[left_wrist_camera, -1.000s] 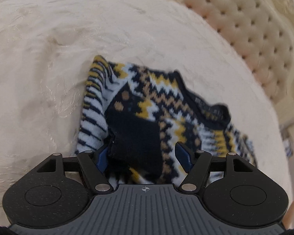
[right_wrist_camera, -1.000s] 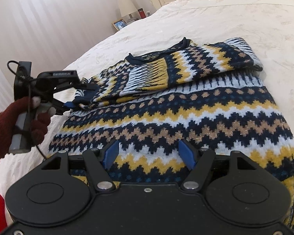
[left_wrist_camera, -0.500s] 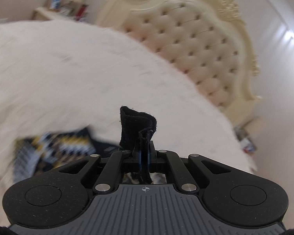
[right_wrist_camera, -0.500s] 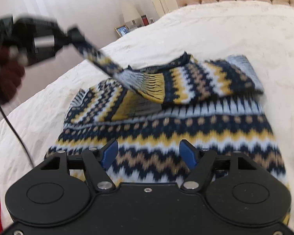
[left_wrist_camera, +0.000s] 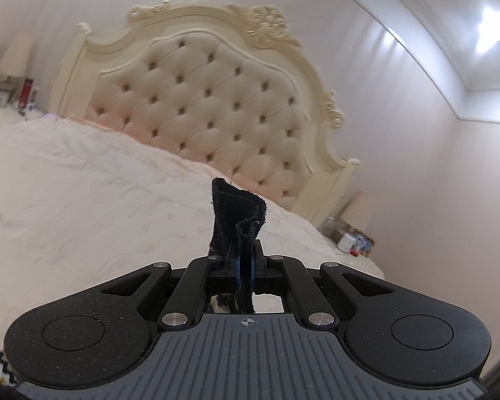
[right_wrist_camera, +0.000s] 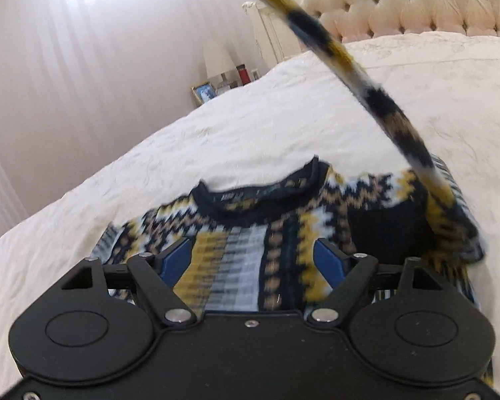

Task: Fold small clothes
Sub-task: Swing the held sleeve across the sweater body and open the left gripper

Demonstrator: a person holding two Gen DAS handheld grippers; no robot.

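A knitted sweater (right_wrist_camera: 250, 230) in navy, yellow, tan and white zigzags lies on the white bed, collar (right_wrist_camera: 260, 200) facing away from me. My left gripper (left_wrist_camera: 245, 261) is shut on the sweater's dark navy cuff (left_wrist_camera: 238, 210), which sticks up between its pads high above the bed. The right wrist view shows that sleeve (right_wrist_camera: 366, 96) stretched taut, running diagonally from the sweater's right shoulder up out of the frame. My right gripper (right_wrist_camera: 253, 261) hovers low over the sweater's chest; its jaws are opening and the pads press on nothing.
The cream bedspread (left_wrist_camera: 83, 200) spreads all around the sweater. A tufted headboard (left_wrist_camera: 216, 100) stands at the far end. A nightstand with a lamp (right_wrist_camera: 220, 60) and a photo frame (right_wrist_camera: 203, 92) is on one side, another lamp (left_wrist_camera: 356, 210) on the other.
My left gripper closed on the cuff and rose, drawing the sleeve up off the sweater. My right gripper moved forward over the sweater toward the collar and its jaws spread wider.
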